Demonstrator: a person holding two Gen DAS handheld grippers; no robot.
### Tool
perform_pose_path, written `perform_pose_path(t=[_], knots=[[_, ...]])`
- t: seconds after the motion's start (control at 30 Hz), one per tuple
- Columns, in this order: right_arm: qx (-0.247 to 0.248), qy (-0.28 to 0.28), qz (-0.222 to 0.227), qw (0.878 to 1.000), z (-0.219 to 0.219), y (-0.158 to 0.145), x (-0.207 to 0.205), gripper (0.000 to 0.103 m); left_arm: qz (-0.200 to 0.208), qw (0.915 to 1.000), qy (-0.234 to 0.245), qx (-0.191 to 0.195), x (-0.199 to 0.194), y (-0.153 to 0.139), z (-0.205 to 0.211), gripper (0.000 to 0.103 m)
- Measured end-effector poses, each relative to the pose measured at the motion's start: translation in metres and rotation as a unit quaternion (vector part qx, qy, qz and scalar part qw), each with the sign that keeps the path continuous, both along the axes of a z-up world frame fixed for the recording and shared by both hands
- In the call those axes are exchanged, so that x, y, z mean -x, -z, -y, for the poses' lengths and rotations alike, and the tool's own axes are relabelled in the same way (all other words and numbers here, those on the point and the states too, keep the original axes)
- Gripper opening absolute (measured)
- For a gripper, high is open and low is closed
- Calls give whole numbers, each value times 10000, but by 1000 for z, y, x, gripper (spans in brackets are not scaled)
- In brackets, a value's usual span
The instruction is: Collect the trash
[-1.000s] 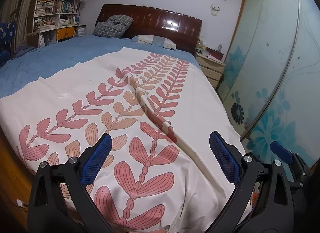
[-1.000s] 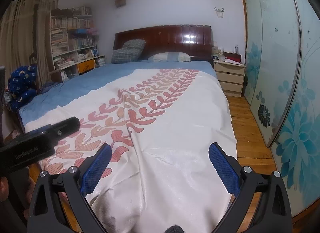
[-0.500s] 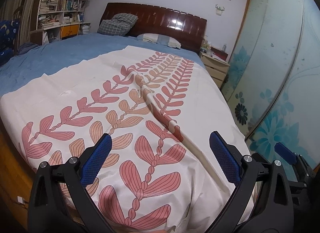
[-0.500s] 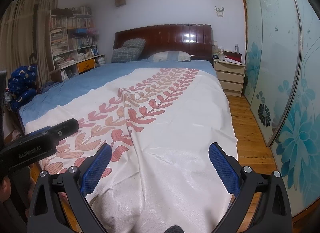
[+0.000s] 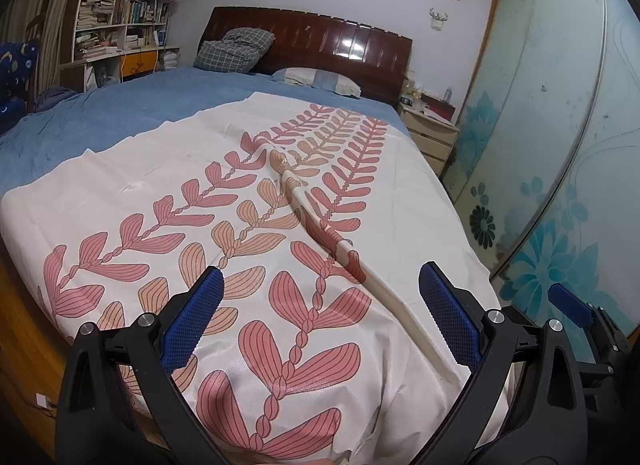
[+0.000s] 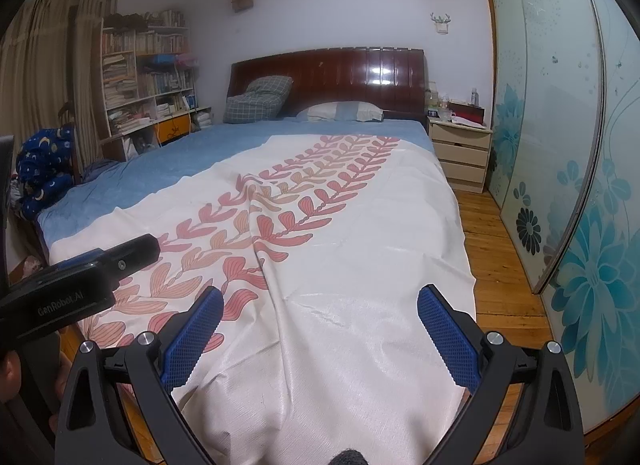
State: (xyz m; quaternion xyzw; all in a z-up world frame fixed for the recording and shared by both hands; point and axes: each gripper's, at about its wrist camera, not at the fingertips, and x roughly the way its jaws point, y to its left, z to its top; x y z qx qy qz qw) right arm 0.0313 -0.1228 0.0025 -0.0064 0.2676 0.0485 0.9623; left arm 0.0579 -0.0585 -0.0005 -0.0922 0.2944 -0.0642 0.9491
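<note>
No trash shows in either view. My left gripper [image 5: 320, 305] is open and empty, held over the foot of the bed above a white cover with red leaf print [image 5: 248, 233]. My right gripper [image 6: 318, 323] is open and empty, also over the foot of the bed and the same cover [image 6: 360, 265]. The left gripper's body shows at the left edge of the right wrist view [image 6: 72, 289]. The right gripper's blue pad shows at the right edge of the left wrist view [image 5: 568, 305].
A blue sheet [image 5: 120, 113], two pillows [image 5: 236, 51] and a dark wooden headboard [image 5: 340, 39] lie beyond. A bedside cabinet [image 6: 460, 153] stands right, by sliding wardrobe doors [image 6: 560, 145]. Bookshelves [image 6: 140, 77] stand left. A wooden floor strip [image 6: 496, 265] runs between bed and wardrobe.
The left gripper has shifted slightly, so the bed sits a little lower and further right in its view. The right gripper has barely moved. Both stay open.
</note>
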Motion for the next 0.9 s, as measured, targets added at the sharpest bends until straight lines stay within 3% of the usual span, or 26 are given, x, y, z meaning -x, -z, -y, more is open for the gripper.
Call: perform_pose_path(t=[0.9], knots=[[-14, -15, -69, 10000, 2, -1, -2, 96, -9, 10000, -33, 36, -2, 0, -2, 97]])
